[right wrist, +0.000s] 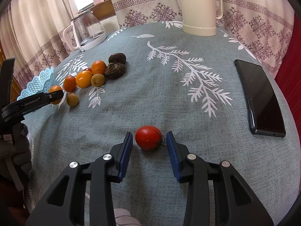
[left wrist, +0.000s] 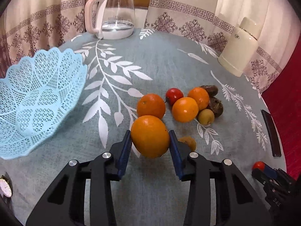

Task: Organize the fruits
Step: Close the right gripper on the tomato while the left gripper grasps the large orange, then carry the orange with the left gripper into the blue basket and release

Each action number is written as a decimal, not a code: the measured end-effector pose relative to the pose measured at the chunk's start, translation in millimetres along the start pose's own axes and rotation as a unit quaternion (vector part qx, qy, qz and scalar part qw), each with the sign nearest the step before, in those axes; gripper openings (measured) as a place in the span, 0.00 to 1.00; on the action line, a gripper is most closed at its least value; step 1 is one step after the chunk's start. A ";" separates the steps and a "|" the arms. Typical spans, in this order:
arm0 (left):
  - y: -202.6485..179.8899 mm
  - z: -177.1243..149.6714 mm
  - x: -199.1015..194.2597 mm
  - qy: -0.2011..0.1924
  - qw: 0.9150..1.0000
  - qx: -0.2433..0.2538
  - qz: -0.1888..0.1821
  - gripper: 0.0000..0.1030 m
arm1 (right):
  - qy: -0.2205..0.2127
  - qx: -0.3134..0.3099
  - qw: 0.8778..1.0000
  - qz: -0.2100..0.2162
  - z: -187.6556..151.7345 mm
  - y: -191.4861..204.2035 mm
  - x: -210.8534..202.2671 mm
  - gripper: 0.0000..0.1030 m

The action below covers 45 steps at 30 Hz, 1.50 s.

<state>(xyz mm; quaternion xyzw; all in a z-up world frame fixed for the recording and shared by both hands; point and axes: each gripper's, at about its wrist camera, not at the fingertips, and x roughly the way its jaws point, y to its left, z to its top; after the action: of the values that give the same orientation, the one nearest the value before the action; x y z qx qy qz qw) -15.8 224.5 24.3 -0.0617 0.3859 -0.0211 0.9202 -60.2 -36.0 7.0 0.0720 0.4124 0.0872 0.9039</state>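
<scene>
Orange [left wrist: 150,136] in left jaws | basket [left wrist: 37,101] left | fruit pile [left wrist: 190,103] beyond

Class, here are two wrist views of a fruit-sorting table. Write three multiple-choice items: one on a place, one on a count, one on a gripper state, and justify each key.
1. Where does the phone lie?
A. In the basket
B. On the tablecloth, right of the tomato
C. Under the kettle

2. How many oranges show in the left wrist view?
A. Two
B. Four
C. Six

3. What is the left hand-held gripper doing?
A. Closed on an orange
B. Open over the basket
C. Holding the tomato

Key: B, since the phone rests flat right of the tomato; B, one held orange plus three on the cloth; A, both pads press the orange, while the right hand-held gripper stands open around the tomato.
</scene>
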 end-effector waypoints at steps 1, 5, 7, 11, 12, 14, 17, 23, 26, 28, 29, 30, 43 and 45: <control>-0.3 0.4 -3.0 -0.003 1.000 0.001 0.000 0.40 | -0.001 0.000 1.000 0.000 0.1 0.0 -0.3 0.35; 0.2 1.4 -15.7 -0.015 1.000 0.003 -0.002 0.40 | -0.005 -0.001 1.000 0.001 -0.7 -0.3 -1.7 0.35; 1.0 1.6 -22.7 -0.023 1.000 0.005 0.000 0.40 | -0.007 -0.002 1.000 0.000 -0.8 -0.2 -2.1 0.35; 5.0 3.2 -34.8 -0.037 0.999 0.005 0.006 0.40 | -0.009 -0.002 1.000 -0.004 -1.3 0.2 -3.4 0.35; 7.4 4.0 -38.2 -0.041 0.999 0.004 0.007 0.40 | -0.010 -0.002 1.000 -0.004 -1.7 0.1 -4.1 0.35; 12.4 4.7 -43.9 -0.047 0.999 0.000 0.010 0.40 | -0.012 -0.002 1.000 -0.005 -1.7 -0.1 -5.7 0.35; 21.9 7.2 -53.0 -0.059 0.998 -0.008 0.017 0.40 | -0.012 -0.002 1.000 -0.007 -1.4 -0.3 -5.9 0.35; 45.4 13.3 -67.1 -0.080 0.996 -0.026 0.040 0.40 | 0.002 0.001 1.000 -0.013 0.9 -0.8 -0.6 0.36; 59.1 16.2 -71.9 -0.088 0.994 -0.039 0.052 0.40 | 0.008 0.002 1.000 -0.014 2.5 -1.2 1.1 0.36; 68.7 18.0 -74.4 -0.092 0.993 -0.047 0.060 0.40 | 0.009 -0.005 1.000 -0.020 2.1 2.1 2.0 0.36; 73.2 18.6 -75.3 -0.094 0.992 -0.050 0.064 0.40 | 0.012 -0.010 1.000 -0.026 2.3 4.4 2.8 0.36; 77.3 18.8 -76.1 -0.096 0.992 -0.053 0.069 0.40 | 0.013 -0.014 0.999 -0.029 2.8 5.5 3.4 0.36; 143.8 24.8 -72.2 -0.099 0.981 -0.106 0.125 0.40 | 0.008 -0.016 0.999 -0.035 4.7 10.6 -2.6 0.30; 151.4 24.2 -72.2 -0.098 0.981 -0.111 0.129 0.40 | 0.006 -0.014 0.999 -0.030 6.3 11.8 -4.2 0.28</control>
<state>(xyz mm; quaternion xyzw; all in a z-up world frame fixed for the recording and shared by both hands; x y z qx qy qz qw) -50.5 383.2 72.5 -0.1150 0.2984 0.1464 0.9361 -59.3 -25.8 16.5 0.0465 0.4184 0.0665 0.9046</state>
